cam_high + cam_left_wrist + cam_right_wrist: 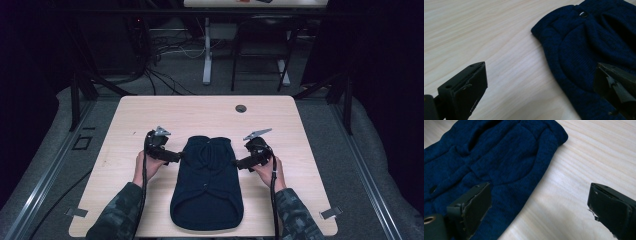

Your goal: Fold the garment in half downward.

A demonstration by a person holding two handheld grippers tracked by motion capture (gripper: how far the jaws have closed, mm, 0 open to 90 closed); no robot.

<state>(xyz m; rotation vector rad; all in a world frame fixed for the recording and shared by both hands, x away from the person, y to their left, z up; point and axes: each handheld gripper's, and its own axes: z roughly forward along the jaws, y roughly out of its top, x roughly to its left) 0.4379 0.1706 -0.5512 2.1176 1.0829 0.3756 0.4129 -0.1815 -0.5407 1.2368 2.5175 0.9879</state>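
A dark navy knitted garment (207, 182) lies flat in the middle of the wooden table (150, 112), its narrow end pointing away from me. My left gripper (176, 156) stands open at the garment's left edge; in its own view one jaw hangs over the fabric (586, 50) and the other over bare wood. My right gripper (242, 162) is open at the right edge, one jaw above the knit (499, 157), the other above the table. A small metal snap (582, 14) shows near the garment's top edge. Nothing is held between either pair of jaws.
A round cable hole (241, 108) sits in the table's far side. Beyond the table stand desk legs (207, 52) and loose cables (165, 75) on the floor. Metal brackets (331, 213) mark the near corners. Bare wood lies on both sides of the garment.
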